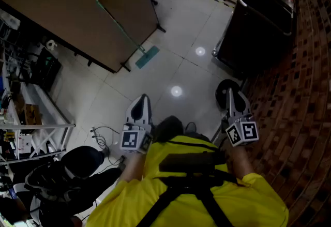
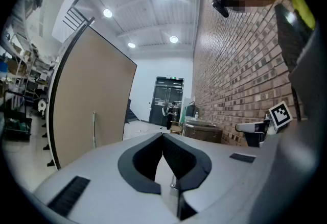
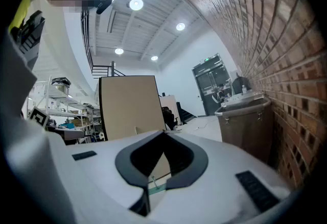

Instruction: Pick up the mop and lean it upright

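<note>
The left tongs (image 1: 143, 99) and right tongs (image 1: 230, 92) were shut and empty; the mop (image 1: 120, 26), well ahead-left, likely needed approaching, then opening.

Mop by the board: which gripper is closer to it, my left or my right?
Left. The left gripper sits on the mop's side, short of its head; the right gripper is farther off, beside the brick wall.
</note>
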The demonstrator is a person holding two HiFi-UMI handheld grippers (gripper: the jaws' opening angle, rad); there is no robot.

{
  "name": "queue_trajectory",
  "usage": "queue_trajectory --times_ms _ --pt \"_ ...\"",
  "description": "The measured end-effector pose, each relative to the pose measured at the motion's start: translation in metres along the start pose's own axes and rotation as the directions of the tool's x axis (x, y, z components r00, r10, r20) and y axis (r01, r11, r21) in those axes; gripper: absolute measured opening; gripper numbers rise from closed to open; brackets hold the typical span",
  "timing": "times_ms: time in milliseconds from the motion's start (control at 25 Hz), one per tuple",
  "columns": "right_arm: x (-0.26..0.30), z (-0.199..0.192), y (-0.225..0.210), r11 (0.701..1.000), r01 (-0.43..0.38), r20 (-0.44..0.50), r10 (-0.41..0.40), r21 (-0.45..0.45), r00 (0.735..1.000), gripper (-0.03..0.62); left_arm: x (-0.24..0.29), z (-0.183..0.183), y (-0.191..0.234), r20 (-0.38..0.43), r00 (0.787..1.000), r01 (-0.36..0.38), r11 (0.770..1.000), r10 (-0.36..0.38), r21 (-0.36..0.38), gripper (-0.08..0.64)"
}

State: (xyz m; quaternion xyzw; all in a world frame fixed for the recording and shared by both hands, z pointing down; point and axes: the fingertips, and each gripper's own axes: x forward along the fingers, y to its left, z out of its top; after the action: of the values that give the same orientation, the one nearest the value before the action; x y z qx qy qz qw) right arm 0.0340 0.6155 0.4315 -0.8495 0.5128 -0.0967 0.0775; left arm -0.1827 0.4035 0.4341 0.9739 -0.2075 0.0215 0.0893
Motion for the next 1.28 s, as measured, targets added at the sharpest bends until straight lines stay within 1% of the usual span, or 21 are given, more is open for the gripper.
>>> queue_trajectory --times_ms 80,200,280,360,440,520,600,640,720,760,800,880,920,1000,1080,1120,1200,1280 --pt "0.019 -0.012 -0.006 1.000 -0.012 -0.029 0.012 0.005 0.999 0.005 0.007 -0.010 0.024 -0.029 0.998 -0.047 0.999 0.047 0.006 0.000" --pt "0.052 -0.022 -0.012 0.999 -0.030 -0.062 0.031 0.013 0.998 0.005 0.024 -0.021 0.059 -0.072 0.991 -0.114 0.993 0.112 -0.021 0.000" --pt "0.081 -0.024 -0.014 0.999 -0.050 -0.077 0.050 0.004 0.996 0.005 0.044 -0.026 0.080 -0.076 0.988 -0.139 0.990 0.137 -0.024 0.000" --pt "0.121 -0.027 -0.018 0.998 -0.068 -0.096 0.067 -0.008 0.993 0.005 0.075 -0.025 0.100 -0.065 0.987 -0.148 0.989 0.146 -0.023 0.000" --pt "0.172 -0.026 -0.022 0.996 -0.089 -0.113 0.086 -0.018 0.990 0.006 0.114 -0.016 0.121 -0.037 0.988 -0.153 0.988 0.152 -0.026 0.000" --pt "0.230 -0.017 -0.022 0.993 -0.116 -0.118 0.111 -0.033 0.987 0.006 0.151 -0.006 0.147 -0.013 0.986 -0.165 0.986 0.165 -0.020 0.000" --pt "0.285 0.000 -0.014 0.987 -0.154 -0.106 0.148 -0.052 0.983 0.006 0.183 0.005 0.174 -0.017 0.983 -0.185 0.982 0.185 -0.029 0.000" --pt "0.310 0.012 -0.007 0.980 -0.184 -0.090 0.177 -0.072 0.980 0.005 0.195 0.013 0.187 -0.011 0.981 -0.193 0.981 0.192 -0.031 0.000" --pt "0.355 0.034 0.006 0.959 -0.244 -0.056 0.238 -0.144 0.970 0.006 0.218 0.027 0.211 0.018 0.977 -0.212 0.977 0.212 -0.002 0.000" --pt "0.376 0.041 0.011 0.950 -0.258 -0.046 0.254 -0.175 0.966 0.006 0.228 0.032 0.224 0.029 0.972 -0.232 0.973 0.231 0.010 0.000" --pt "0.395 0.045 0.014 0.947 -0.263 -0.041 0.260 -0.182 0.965 0.006 0.238 0.039 0.238 0.044 0.966 -0.254 0.967 0.254 0.004 0.000" --pt "0.425 0.045 0.020 0.949 -0.286 -0.050 0.282 -0.130 0.958 0.006 0.252 0.054 0.259 0.073 0.953 -0.293 0.956 0.295 -0.032 0.000" --pt "0.438 0.040 0.023 0.946 -0.306 -0.066 0.301 -0.106 0.951 0.006 0.257 0.059 0.266 0.081 0.947 -0.308 0.950 0.310 -0.043 0.000" --pt "0.466 0.024 0.026 0.931 -0.349 -0.111 0.338 -0.103 0.935 0.006 0.273 0.061 0.276 0.096 0.936 -0.337 0.940 0.340 -0.046 0.000" --pt "0.501 0.005 0.025 0.914 -0.393 -0.153 0.377 -0.097 0.914 0.006 0.292 0.054 0.287 0.081 0.922 -0.375 0.926 0.378 -0.043 0.000" --pt "0.520 -0.002 0.027 0.903 -0.422 -0.169 0.405 -0.084 0.899 0.006 0.300 0.051 0.294 0.067 0.913 -0.400 0.915 0.403 -0.054 0.017" --pt "0.561 -0.007 0.043 0.864 -0.499 -0.189 0.480 -0.067 0.856 0.006 0.307 0.050 0.310 0.059 0.883 -0.461 0.884 0.466 -0.077 0.020" --pt "0.603 -0.004 0.071 0.809 -0.584 -0.202 0.562 -0.070 0.802 0.006 0.310 0.055 0.333 0.065 0.844 -0.528 0.846 0.532 -0.073 0.020"
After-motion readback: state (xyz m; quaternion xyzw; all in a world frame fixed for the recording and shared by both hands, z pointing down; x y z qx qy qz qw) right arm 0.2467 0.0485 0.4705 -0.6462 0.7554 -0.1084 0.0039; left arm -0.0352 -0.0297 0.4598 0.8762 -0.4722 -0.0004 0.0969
